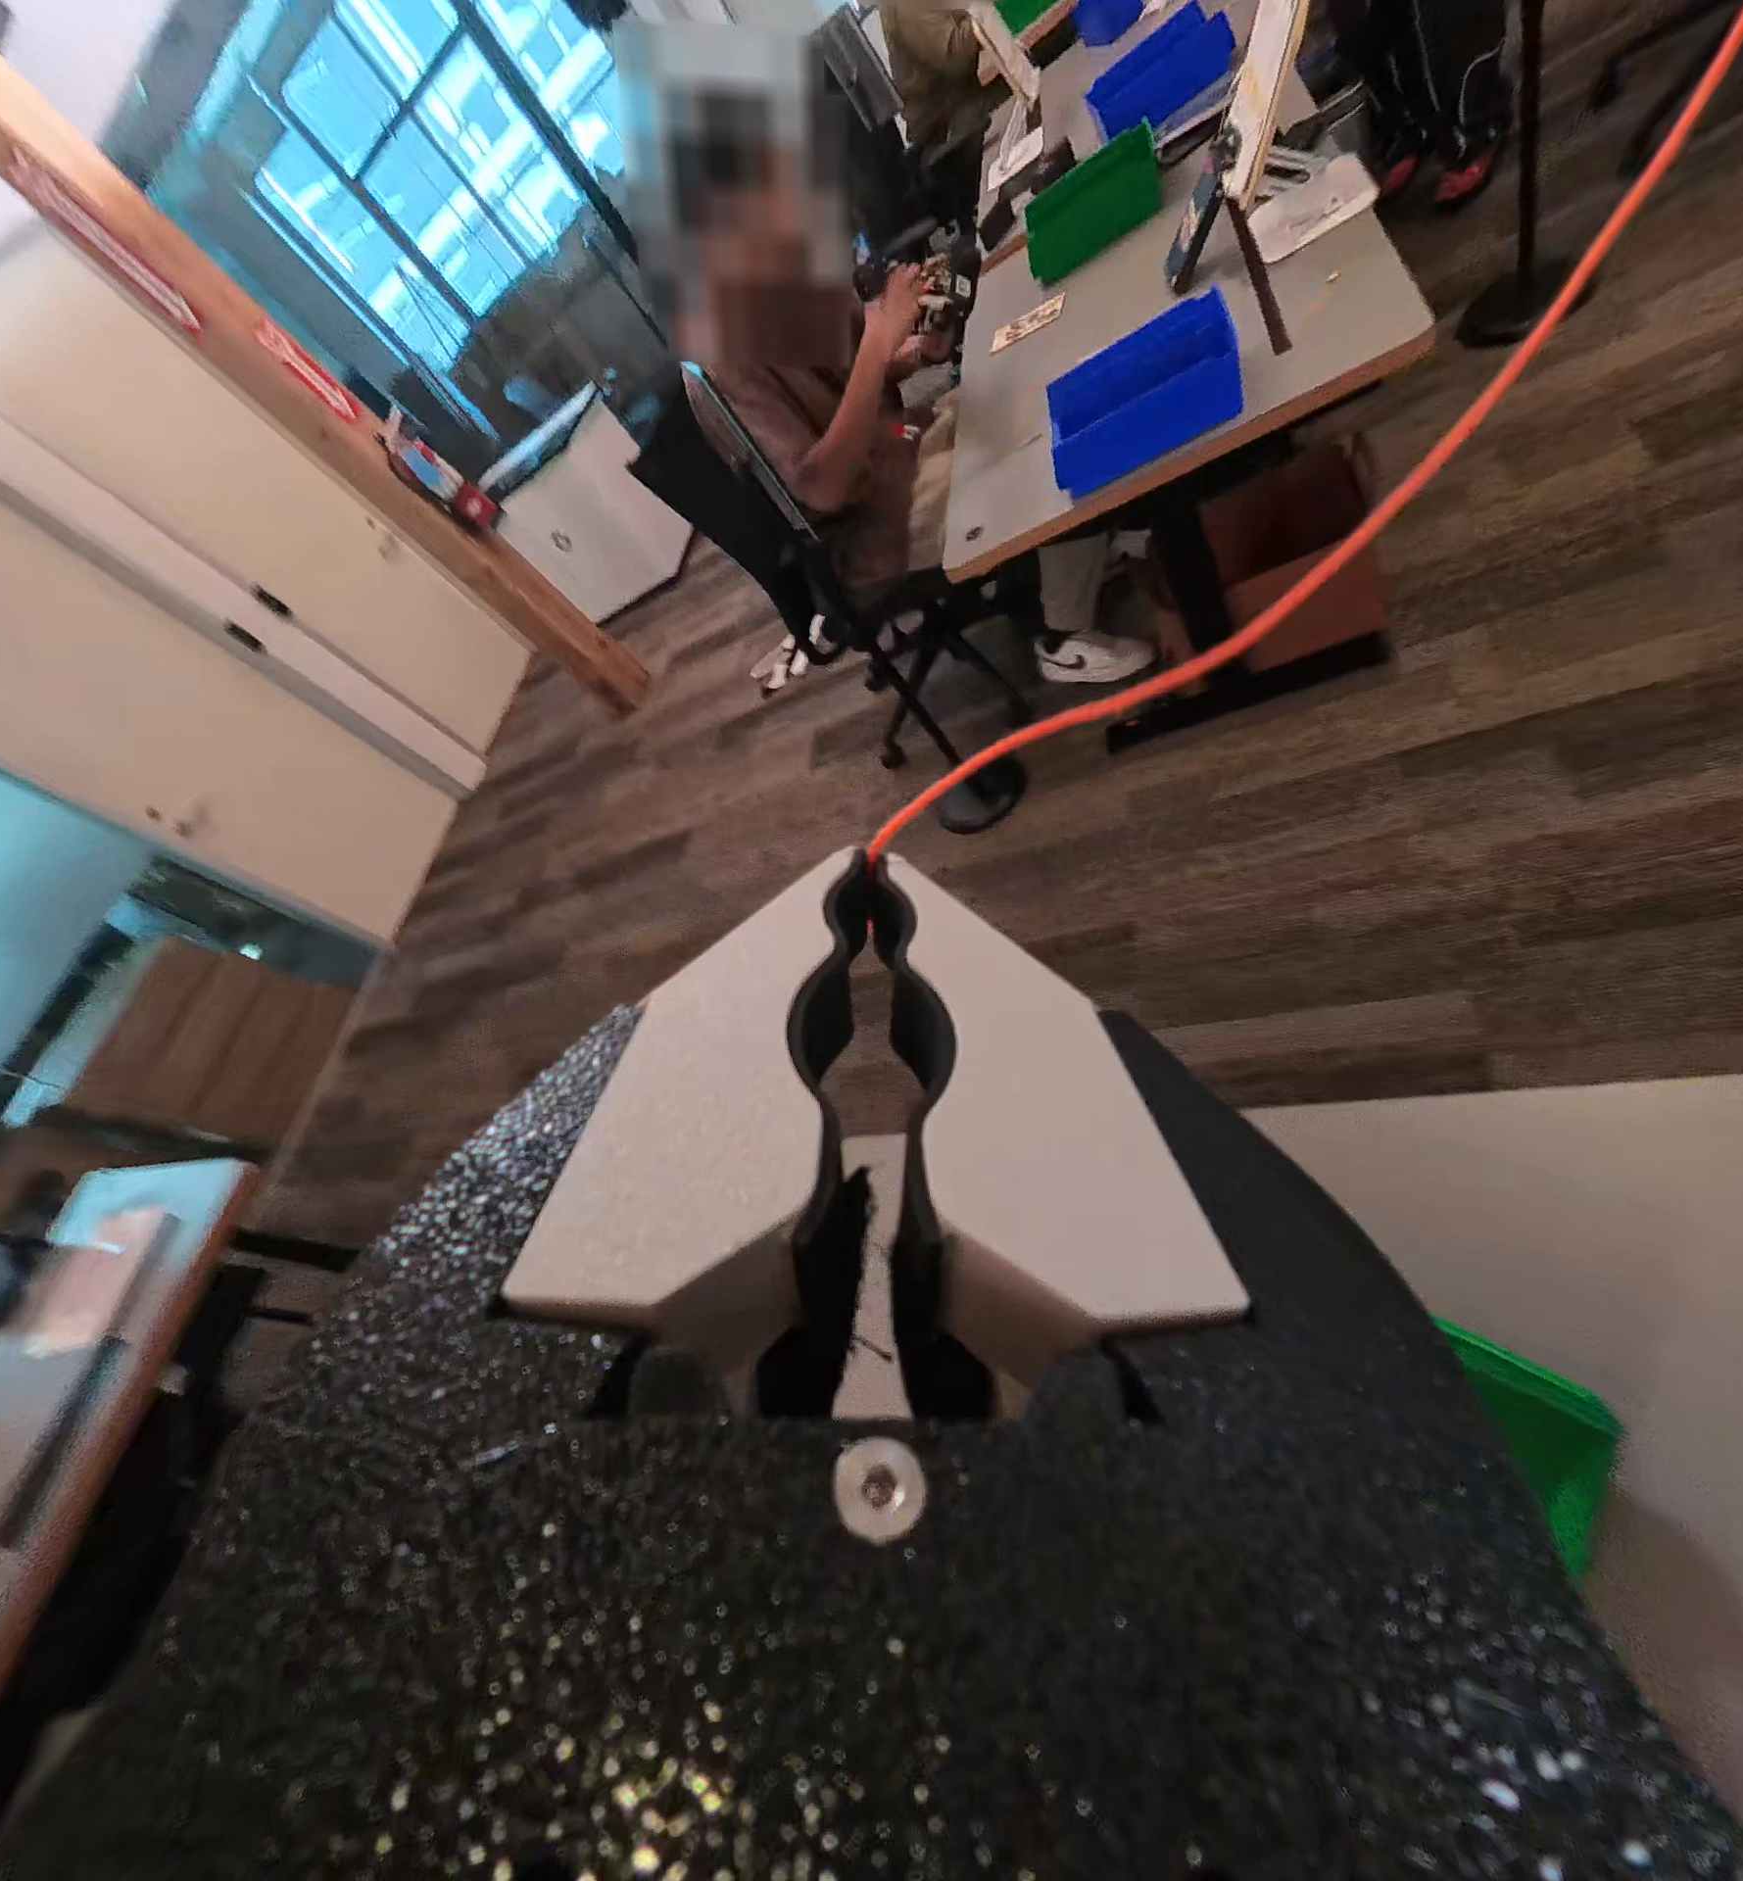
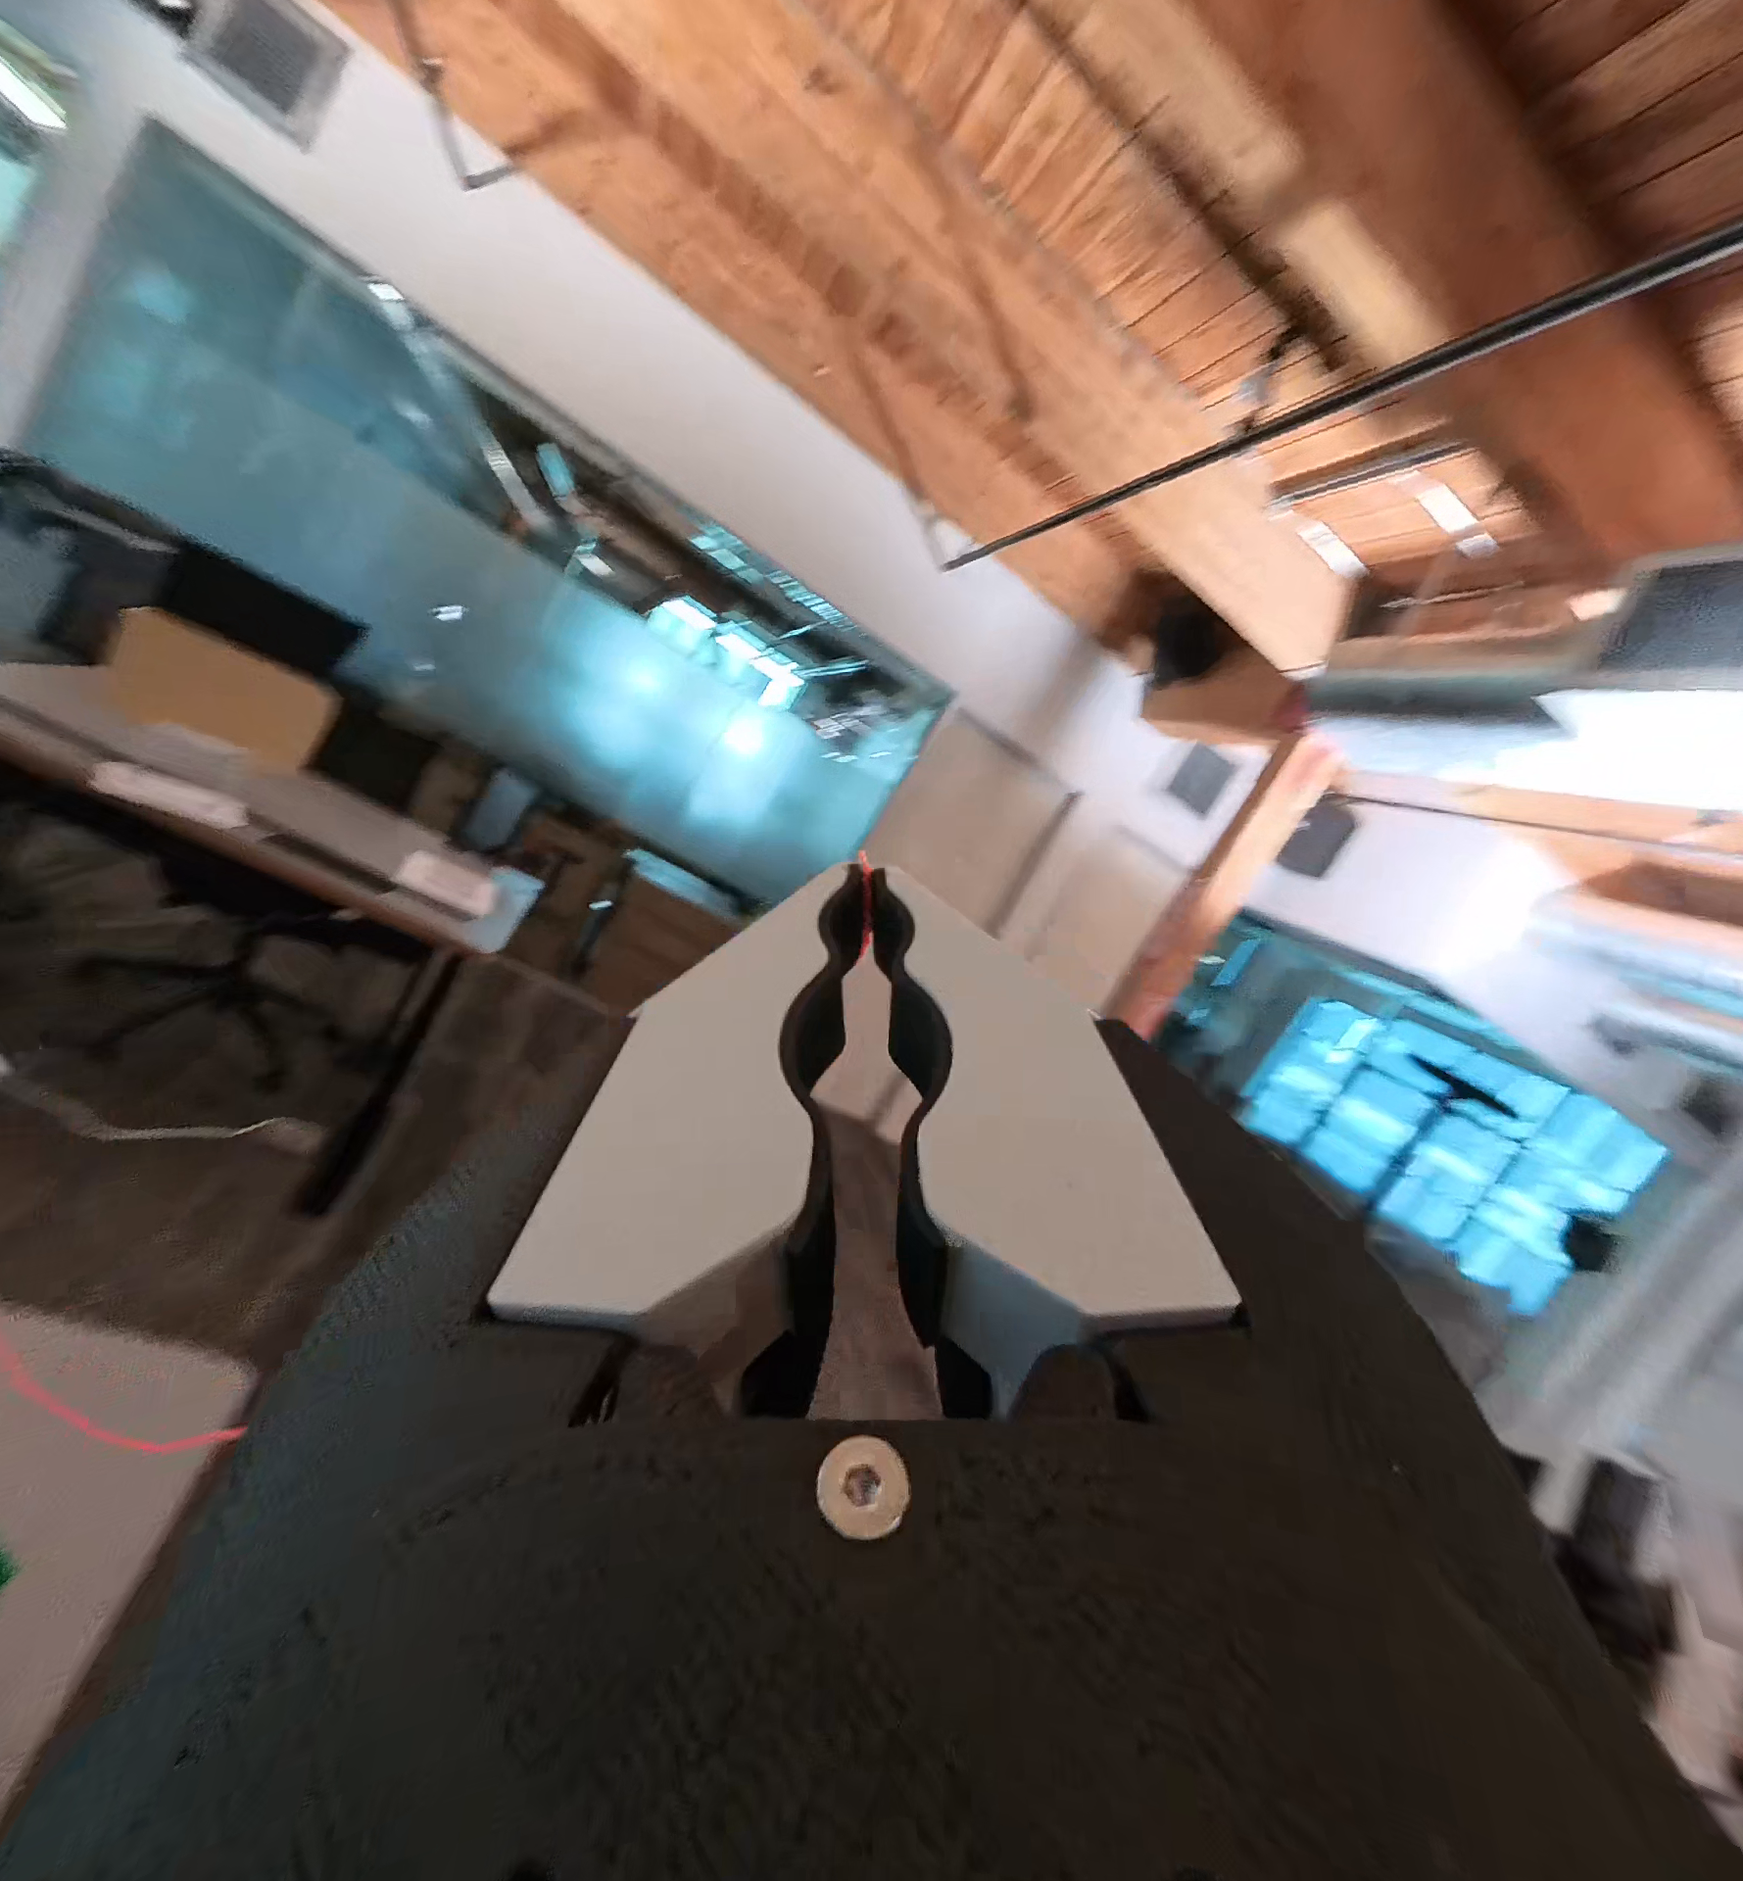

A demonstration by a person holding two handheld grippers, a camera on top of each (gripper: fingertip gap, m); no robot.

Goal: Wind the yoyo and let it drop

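The orange yoyo string (image 1: 1356,550) is pinched at the very tips of the left gripper (image 1: 869,875), whose pale, matte, wedge-shaped fingers (image 1: 724,1120) are closed together over wavy black inner pads. From the tips the string is seen arching up and away to the right, out of the upper corner of the left wrist view; the yoyo body itself is not seen in either view. The gripper's black housing is rough and glittery, with one silver hex screw (image 1: 879,1491) set in it. Beyond it lie wood-grain plank flooring (image 1: 1457,916), a grey table (image 1: 1356,336) carrying blue plastic bins (image 1: 1142,397) and a green bin (image 1: 1091,204), and a seated person (image 1: 836,428). Red signs on a wooden beam (image 1: 266,346) are too blurred to be read.

The right gripper (image 2: 862,880) is likewise closed, a thin length of the same string being clamped at its tips. It is pointed upward toward a timber-plank ceiling (image 2: 1050,254) and glass partitions (image 2: 439,489), all motion-blurred. A loop of string is seen at lower left.
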